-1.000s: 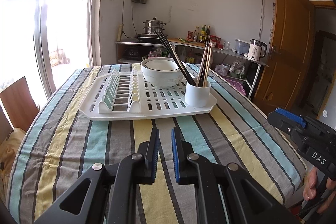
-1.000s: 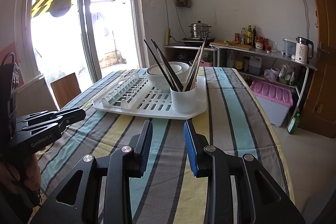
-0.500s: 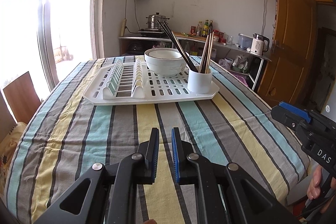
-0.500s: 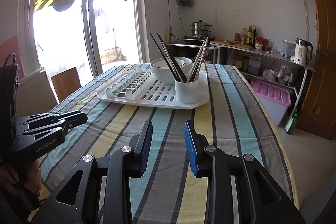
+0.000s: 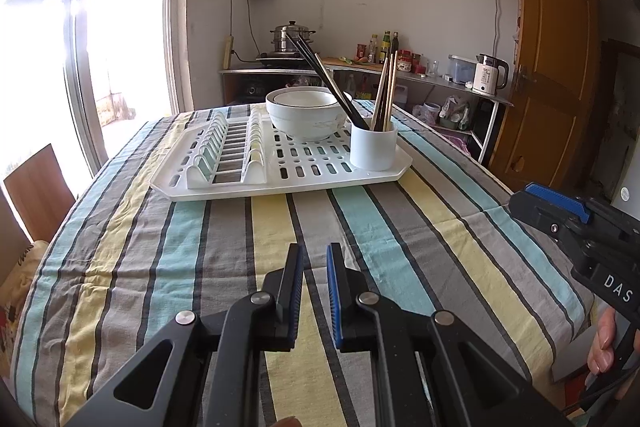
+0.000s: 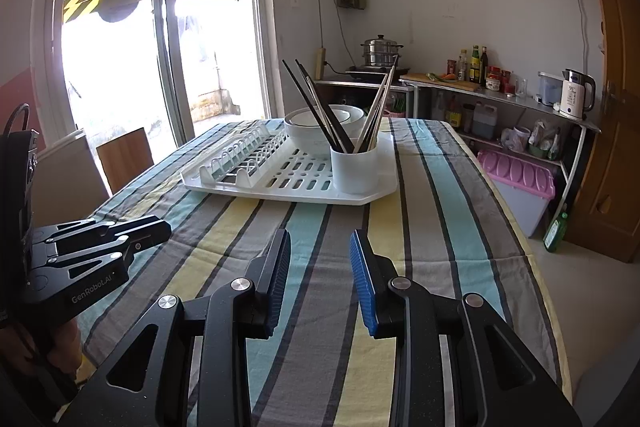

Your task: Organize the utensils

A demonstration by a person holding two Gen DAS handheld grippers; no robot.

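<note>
A white cup stands on the near right corner of a white drying rack. It holds black chopsticks and wooden chopsticks. Behind it sits a white bowl. My left gripper hovers over the striped cloth well short of the rack, nearly shut, with only a narrow slit between its pads and nothing in it. My right gripper is open and empty, equally far back. Each shows at the other view's edge, right gripper and left gripper.
The striped tablecloth covers the table. A wooden chair stands at the left edge, by the glass door. A counter with a steel pot, bottles and a kettle runs along the back wall. A pink bin sits right.
</note>
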